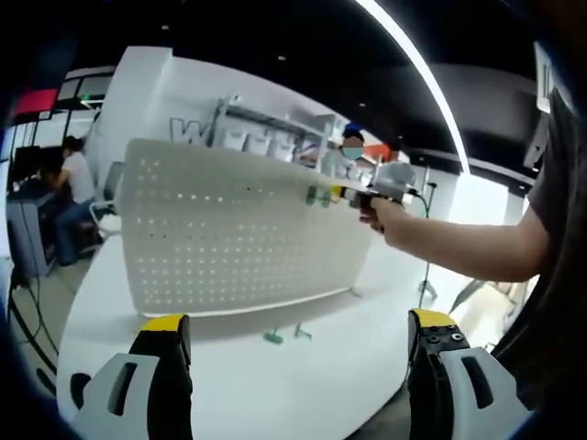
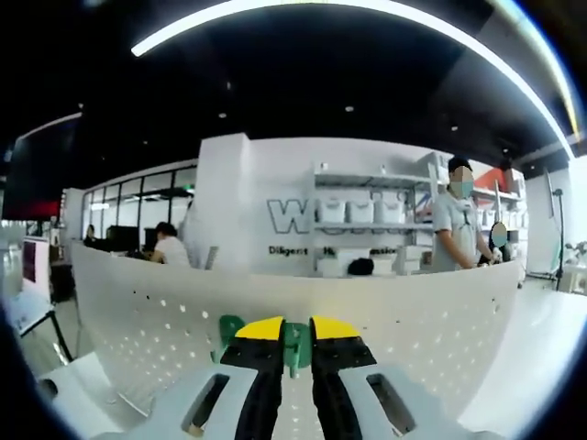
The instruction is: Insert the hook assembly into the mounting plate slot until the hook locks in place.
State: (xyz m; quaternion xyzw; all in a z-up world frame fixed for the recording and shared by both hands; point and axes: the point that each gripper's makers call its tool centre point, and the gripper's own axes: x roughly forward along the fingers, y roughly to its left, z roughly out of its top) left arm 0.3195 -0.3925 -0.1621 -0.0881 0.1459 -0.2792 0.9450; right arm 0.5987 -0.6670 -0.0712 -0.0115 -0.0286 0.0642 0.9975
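Right gripper view: we are clamping the green hook [image 2: 295,346] in our right gripper [image 2: 295,332], pressing it straight ahead against the upright white pegboard [image 2: 138,321] near its top edge, while our left gripper [image 1: 298,344] is hanging released, well back.

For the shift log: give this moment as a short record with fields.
board: white pegboard standing upright on white table
left gripper: open, holding nothing, back from the board
right gripper: shut on green hook, at the board's upper edge
loose parts: two green hooks on the table near the board's base
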